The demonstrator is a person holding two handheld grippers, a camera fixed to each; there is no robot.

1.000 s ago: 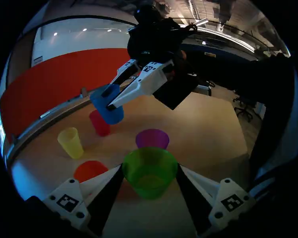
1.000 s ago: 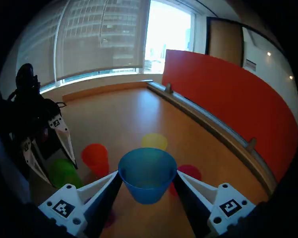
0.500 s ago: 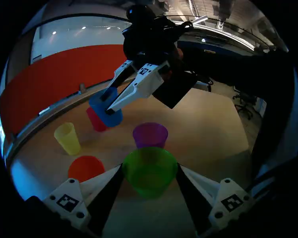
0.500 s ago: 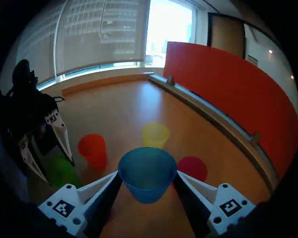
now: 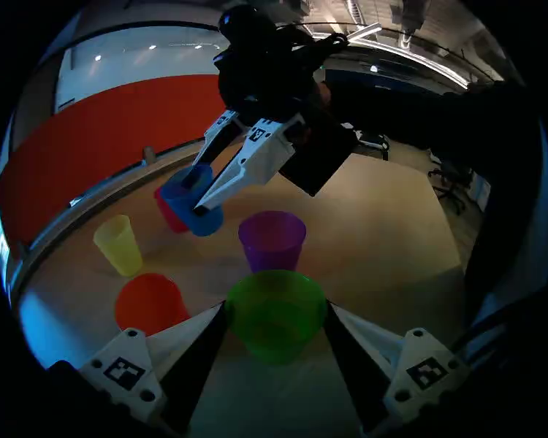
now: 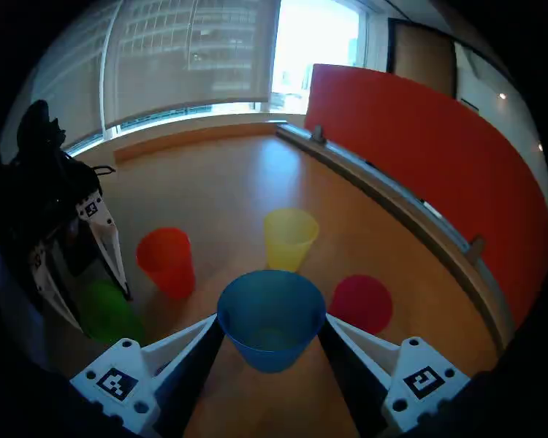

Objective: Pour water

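My left gripper (image 5: 275,321) is shut on a green cup (image 5: 275,314), held upright in the left gripper view. Ahead of it stand a purple cup (image 5: 272,239), an orange cup (image 5: 147,304), a yellow cup (image 5: 118,244) and a red cup (image 5: 169,210). My right gripper (image 6: 271,332) is shut on a blue cup (image 6: 271,328) with a little water at its bottom. In the left gripper view that blue cup (image 5: 190,200) hangs above the table left of the purple cup. The right gripper view shows the orange cup (image 6: 167,260), yellow cup (image 6: 289,236), red cup (image 6: 361,304) and green cup (image 6: 109,312).
The cups stand on a wooden table (image 6: 223,197) edged by a rail and a red partition (image 6: 427,160) on the right of the right gripper view. A window (image 6: 193,66) lies beyond. A person in dark clothing (image 5: 420,139) holds both grippers.
The right gripper with the blue cup has dropped lower toward the table and nearer the standing cups. The left gripper has also tilted down a little; the cups appear nearer.
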